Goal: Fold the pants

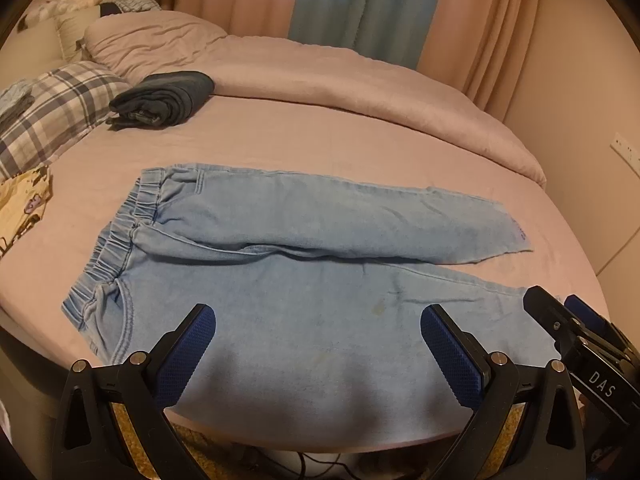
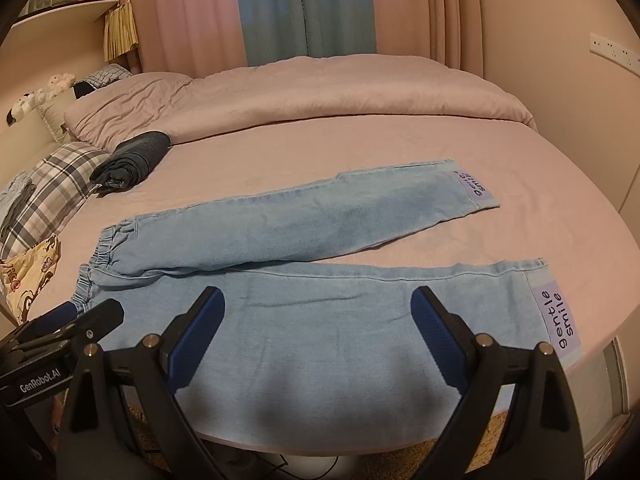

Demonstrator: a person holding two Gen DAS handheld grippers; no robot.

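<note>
Pants [image 1: 304,280] flat, lengthwise left-right, waistband left, both tools [image 1: 318,354] [image 2: 316,332] wide open, empty

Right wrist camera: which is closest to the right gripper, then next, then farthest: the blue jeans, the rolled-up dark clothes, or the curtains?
1. The blue jeans: right under the right gripper, spread flat on the bed.
2. The rolled-up dark clothes: farther back on the left, beside the plaid pillow.
3. The curtains: farthest, behind the bed.

Warm dim indoor light, pinkish cast; soft shadow at near edge; strong fisheye bending, dark corner vignettes; focus sharp.
</note>
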